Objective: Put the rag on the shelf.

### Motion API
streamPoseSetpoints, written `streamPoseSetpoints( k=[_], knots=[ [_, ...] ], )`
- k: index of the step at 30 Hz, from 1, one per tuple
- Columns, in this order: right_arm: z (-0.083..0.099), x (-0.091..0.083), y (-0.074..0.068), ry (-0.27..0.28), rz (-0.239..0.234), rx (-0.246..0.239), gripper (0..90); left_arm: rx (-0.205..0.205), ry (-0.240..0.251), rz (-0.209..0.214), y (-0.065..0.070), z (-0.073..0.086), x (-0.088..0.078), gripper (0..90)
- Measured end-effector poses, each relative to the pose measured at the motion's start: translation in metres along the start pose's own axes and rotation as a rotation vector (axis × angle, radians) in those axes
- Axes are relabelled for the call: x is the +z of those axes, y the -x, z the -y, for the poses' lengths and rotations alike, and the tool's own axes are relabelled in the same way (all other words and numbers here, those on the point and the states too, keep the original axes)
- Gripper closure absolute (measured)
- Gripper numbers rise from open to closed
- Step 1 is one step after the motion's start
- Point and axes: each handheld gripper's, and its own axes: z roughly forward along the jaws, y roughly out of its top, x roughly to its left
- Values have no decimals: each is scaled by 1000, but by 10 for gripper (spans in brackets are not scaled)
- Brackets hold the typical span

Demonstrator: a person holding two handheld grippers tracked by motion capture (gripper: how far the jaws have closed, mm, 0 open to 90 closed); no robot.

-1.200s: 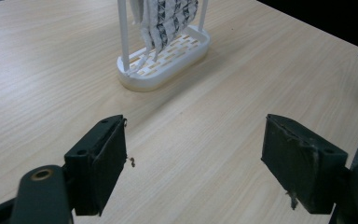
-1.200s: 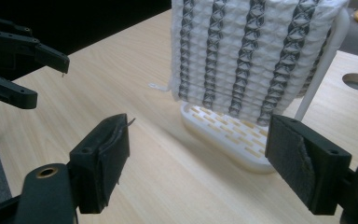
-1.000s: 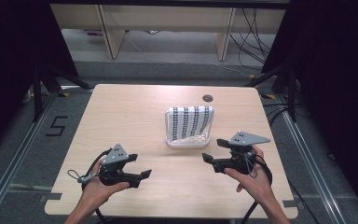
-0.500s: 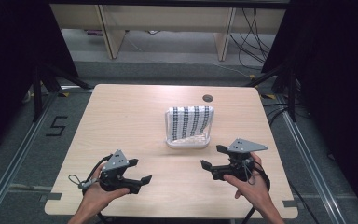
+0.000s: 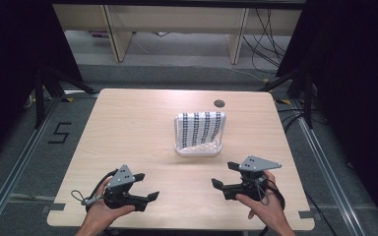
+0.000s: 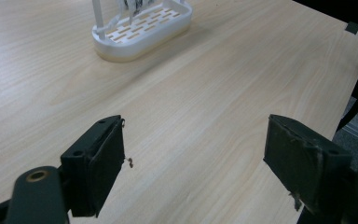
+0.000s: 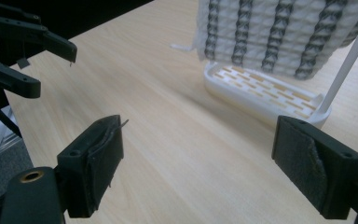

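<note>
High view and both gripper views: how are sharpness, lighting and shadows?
High view: even light on the table, dark surroundings, mildly soft overall. Left gripper view: wood grain crisp, rack slightly soft with a faint shadow. Right gripper view: cloth and near jaws soft, diffuse shadow under the rack.

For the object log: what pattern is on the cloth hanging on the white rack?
The cloth is white with dark vertical stripes of crossed stitches, clearest in the right gripper view.

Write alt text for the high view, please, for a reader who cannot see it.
A white rack draped with a black-patterned white cloth stands on a wooden table. Nearer the camera, a person's hands hold the left gripper and right gripper, both open and empty, pointing toward each other.
</note>
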Motion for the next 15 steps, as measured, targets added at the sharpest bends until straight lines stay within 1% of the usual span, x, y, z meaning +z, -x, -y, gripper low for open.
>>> streamPoseSetpoints(
  k=[1,2,3,4,5,6,7,8,9,10,11,12,13,14,15],
  knots=[
    [2,-1,0,-18,10,-6,176,-5,0,-5,1,1,0,195],
    [6,0,1,-30,7,-18,176,2,-3,1,0,5,0,195],
    [6,0,1,-30,7,-18,176,2,-3,1,0,5,0,196],
    [11,2,0,-38,3,-9,176,0,-4,-4,1,7,0,195],
    [11,2,0,-38,3,-9,176,5,-16,-4,0,9,-1,195],
    [13,2,1,-46,-5,-10,176,-4,-15,-6,2,11,-1,195],
    [15,3,-1,-56,-4,0,176,5,-15,-5,2,13,-1,195],
    [16,3,0,-52,-4,-8,176,3,-24,-10,2,14,-1,195],
    [18,4,-1,-52,-14,-5,176,5,-18,-15,3,16,-1,194],
    [20,2,-2,-67,-6,8,176,8,-25,-17,3,17,-2,193],
    [20,3,1,-51,2,-37,176,34,-47,-22,1,18,-3,192],
    [22,2,-1,-64,-4,-7,176,9,-33,-19,4,20,-3,191],
    [23,2,-2,-63,-14,4,176,12,-29,-16,5,21,-3,190],
    [25,1,-1,-70,-8,-7,176,40,-56,-27,4,22,-4,189],
    [27,0,-3,-74,-10,8,176,41,-51,-23,5,23,-3,189]
  ],
)
